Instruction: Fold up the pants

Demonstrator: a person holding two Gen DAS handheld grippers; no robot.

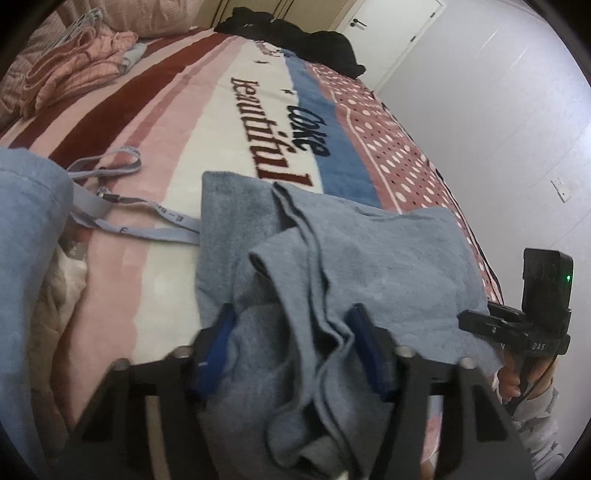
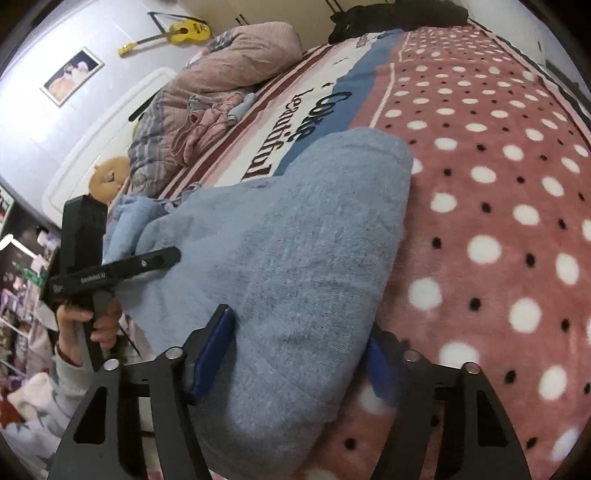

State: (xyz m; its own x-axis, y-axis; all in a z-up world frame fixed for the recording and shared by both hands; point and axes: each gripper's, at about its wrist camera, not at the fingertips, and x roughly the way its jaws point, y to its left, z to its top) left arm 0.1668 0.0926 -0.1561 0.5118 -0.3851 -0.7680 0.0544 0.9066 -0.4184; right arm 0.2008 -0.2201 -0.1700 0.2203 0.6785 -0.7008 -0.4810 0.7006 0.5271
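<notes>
White walls (image 1: 480, 110) close the room around a wide bed (image 2: 498, 184), and we see a white door (image 1: 391, 33) far behind it. On the bed lies a fleece blanket (image 1: 207, 122) with dark red, pink, cream and blue stripes, black letters, and a pink field with white and black dots. At the far end we see a pink quilt (image 2: 229, 70) in a heap, a black garment (image 1: 295, 33) near the door side, and some crumpled pink clothes (image 1: 77, 62). A yellow guitar (image 2: 177, 33) and a framed picture (image 2: 72, 75) are on the wall, and a brown plush toy (image 2: 109, 177) sits beside the bed. A pale blue strap (image 1: 122, 192) with a small buckle lies loose on the blanket, just beside the pants.

The blue pants (image 2: 295, 240) lie near the bed edge, folded over in thick layers. In the left wrist view the left gripper (image 1: 291, 343) has the bunched cloth and a seam between its blue pads; the jaws stand partly apart and the cloth fills the gap, so we judge they hold it. In the right wrist view the right gripper (image 2: 299, 354) has a thick fold of the pants between its jaws, also partly apart, pressing on the cloth. Each hand (image 2: 88, 325) grips its black handle.
</notes>
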